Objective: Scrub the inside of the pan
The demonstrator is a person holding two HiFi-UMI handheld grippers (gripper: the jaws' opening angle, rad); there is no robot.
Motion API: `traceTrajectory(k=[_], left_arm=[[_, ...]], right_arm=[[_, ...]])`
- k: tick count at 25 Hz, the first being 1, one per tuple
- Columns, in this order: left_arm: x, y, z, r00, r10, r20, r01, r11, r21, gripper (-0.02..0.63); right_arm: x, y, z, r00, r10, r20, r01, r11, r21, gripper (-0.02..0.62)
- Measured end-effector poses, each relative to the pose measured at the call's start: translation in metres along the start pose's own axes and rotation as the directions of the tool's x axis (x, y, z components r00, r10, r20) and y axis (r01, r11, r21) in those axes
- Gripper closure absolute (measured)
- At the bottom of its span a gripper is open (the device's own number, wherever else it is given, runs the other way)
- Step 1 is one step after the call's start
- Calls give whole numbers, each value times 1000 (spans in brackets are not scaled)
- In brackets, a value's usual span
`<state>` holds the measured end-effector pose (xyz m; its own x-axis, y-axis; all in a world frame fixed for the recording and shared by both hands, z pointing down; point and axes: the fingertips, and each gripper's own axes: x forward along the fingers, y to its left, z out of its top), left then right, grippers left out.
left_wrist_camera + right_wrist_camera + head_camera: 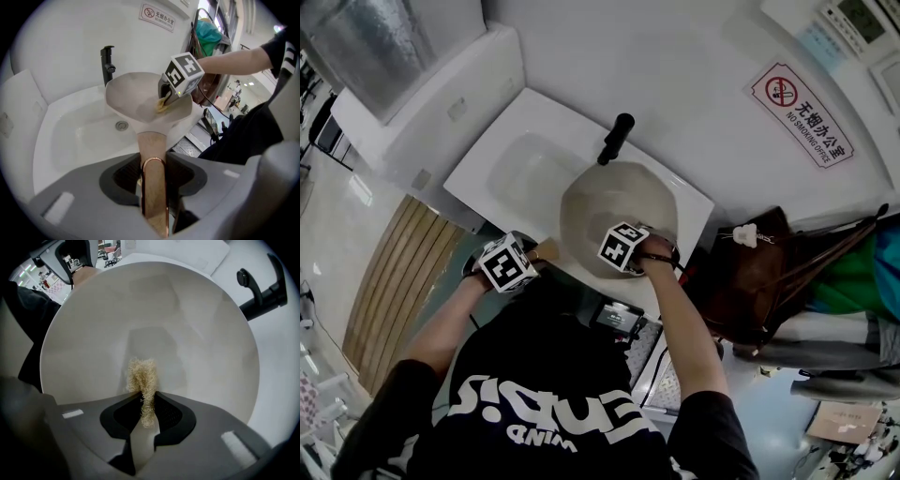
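A beige pan (614, 206) hangs over the white sink (502, 155), its bowl seen again in the left gripper view (136, 96) and filling the right gripper view (154, 319). Its wooden handle (152, 154) with a copper end runs between the jaws of my left gripper (152, 187), which is shut on it. My left gripper (508, 264) sits at the pan's near-left rim. My right gripper (623, 247) reaches down into the pan, shut on a tan fibrous scrubber (143, 380) that touches the pan's inner floor. The scrubber (162, 104) shows under the marker cube.
A black tap (616, 138) stands at the sink's back edge, close behind the pan. The drain (122, 125) lies in the basin under the pan. A brown bag (750, 272) and green cloth (853, 281) hang to the right. A wall with a no-smoking sign (802, 112) is behind.
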<state>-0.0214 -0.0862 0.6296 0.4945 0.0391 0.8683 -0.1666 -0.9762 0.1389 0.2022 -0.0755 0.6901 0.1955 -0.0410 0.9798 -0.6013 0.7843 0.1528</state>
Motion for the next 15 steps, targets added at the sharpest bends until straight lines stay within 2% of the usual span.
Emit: traceTrajectory(k=[9,15], left_arm=[[1,-2,4,1000,-2,8,2,1000,8,444],[-4,-6,6,1000,-3,-1,3,1000,-17,443]], right_arm=[[-3,24,26,998,50,31,-49,998,-32,522],[-5,36,49,996,67,55,-63,995,-82,521]])
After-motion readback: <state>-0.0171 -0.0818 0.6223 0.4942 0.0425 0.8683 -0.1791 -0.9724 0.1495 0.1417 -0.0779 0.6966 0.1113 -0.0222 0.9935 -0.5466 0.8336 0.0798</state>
